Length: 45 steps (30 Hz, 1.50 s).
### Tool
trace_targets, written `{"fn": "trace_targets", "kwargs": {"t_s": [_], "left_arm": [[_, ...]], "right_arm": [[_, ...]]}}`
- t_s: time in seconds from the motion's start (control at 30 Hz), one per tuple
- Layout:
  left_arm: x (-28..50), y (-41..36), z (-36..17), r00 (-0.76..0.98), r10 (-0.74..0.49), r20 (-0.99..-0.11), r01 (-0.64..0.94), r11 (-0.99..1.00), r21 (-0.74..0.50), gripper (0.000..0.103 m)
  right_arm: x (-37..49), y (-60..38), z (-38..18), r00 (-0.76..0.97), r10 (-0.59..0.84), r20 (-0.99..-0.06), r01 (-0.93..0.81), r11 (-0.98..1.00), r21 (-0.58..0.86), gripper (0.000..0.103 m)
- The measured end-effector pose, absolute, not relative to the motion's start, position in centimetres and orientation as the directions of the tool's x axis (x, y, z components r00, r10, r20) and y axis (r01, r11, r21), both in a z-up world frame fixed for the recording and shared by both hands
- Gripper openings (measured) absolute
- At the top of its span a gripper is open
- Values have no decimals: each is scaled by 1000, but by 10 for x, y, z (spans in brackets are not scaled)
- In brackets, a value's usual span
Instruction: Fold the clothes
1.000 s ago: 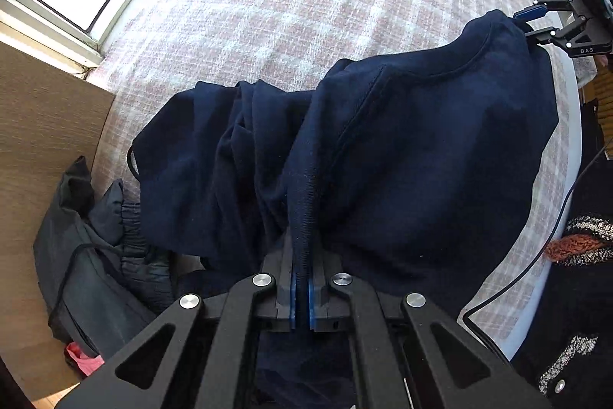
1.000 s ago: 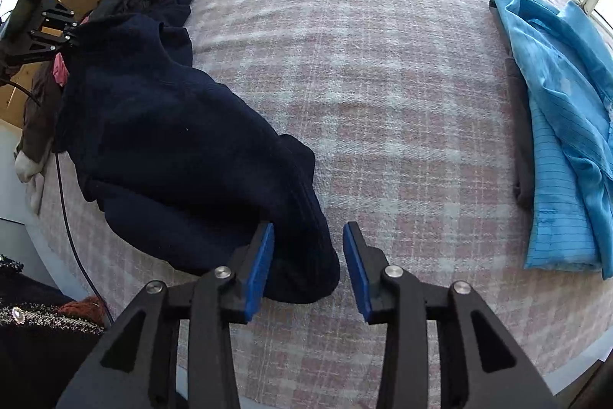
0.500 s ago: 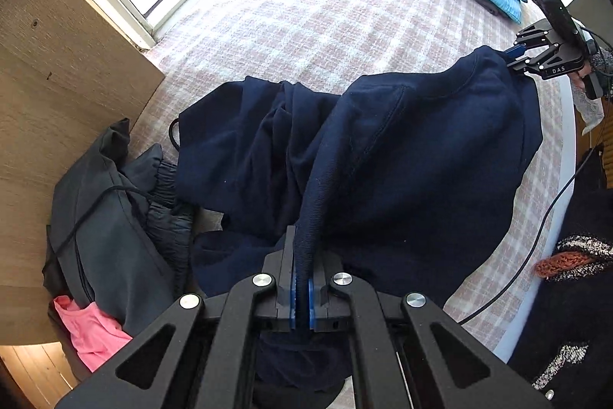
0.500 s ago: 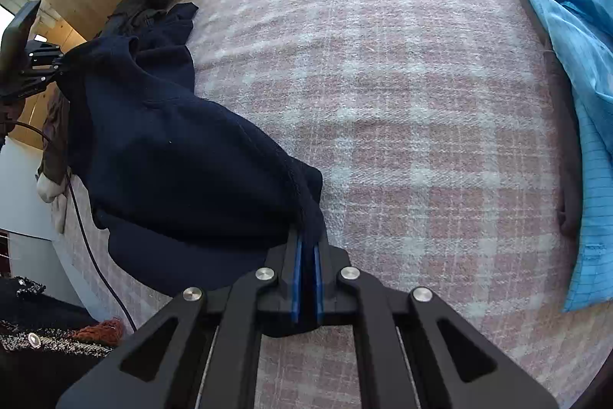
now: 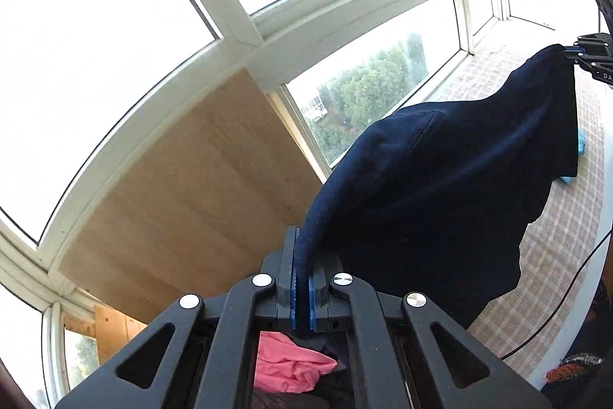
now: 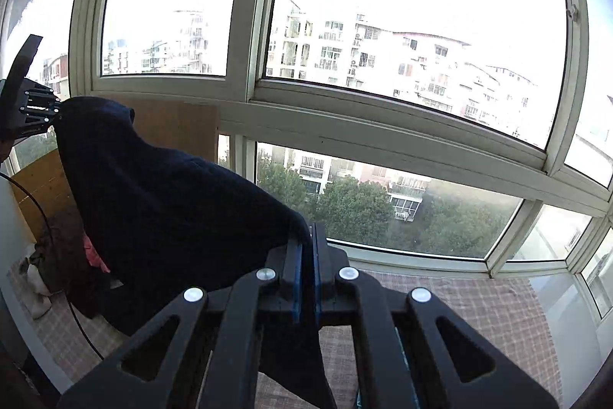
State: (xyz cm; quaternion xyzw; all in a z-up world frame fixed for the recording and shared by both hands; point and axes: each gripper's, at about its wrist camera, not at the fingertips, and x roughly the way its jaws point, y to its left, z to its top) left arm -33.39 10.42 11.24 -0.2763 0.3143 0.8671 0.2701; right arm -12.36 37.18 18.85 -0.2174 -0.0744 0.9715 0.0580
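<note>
A navy sweatshirt (image 5: pixel 440 186) hangs in the air, stretched between both grippers above the plaid bed. My left gripper (image 5: pixel 302 275) is shut on one ribbed edge of it. My right gripper (image 6: pixel 307 255) is shut on the opposite edge of the same sweatshirt (image 6: pixel 164 202). Each gripper shows in the other's view: the right gripper (image 5: pixel 574 50) at the far right, the left gripper (image 6: pixel 53 112) at the far left. The lower part of the garment drapes down in folds and hides the bed beneath it.
The pink plaid bed cover (image 5: pixel 555 255) lies below, also bed cover (image 6: pixel 479 298). Large windows (image 6: pixel 402 25) fill the background. A wooden panel (image 5: pixel 184 186) stands at the left, with a pink garment (image 5: pixel 291 367) beneath. A black cable (image 5: pixel 567 290) runs along the bed's edge.
Both grippers have risen and tilted up, lifting the sweatshirt off the bed. The right gripper, open one second ago, has shut on the sweatshirt's edge. The views now face the windows.
</note>
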Motion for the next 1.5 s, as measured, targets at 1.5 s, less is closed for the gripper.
{"fn": "trace_targets", "kwargs": {"t_s": [1.5], "left_arm": [[-122,46,377,-934,308,-180,-356,-780,515,7]], "right_arm": [[64,300,418,-947,308,87,-318,-883,-345,4]]}}
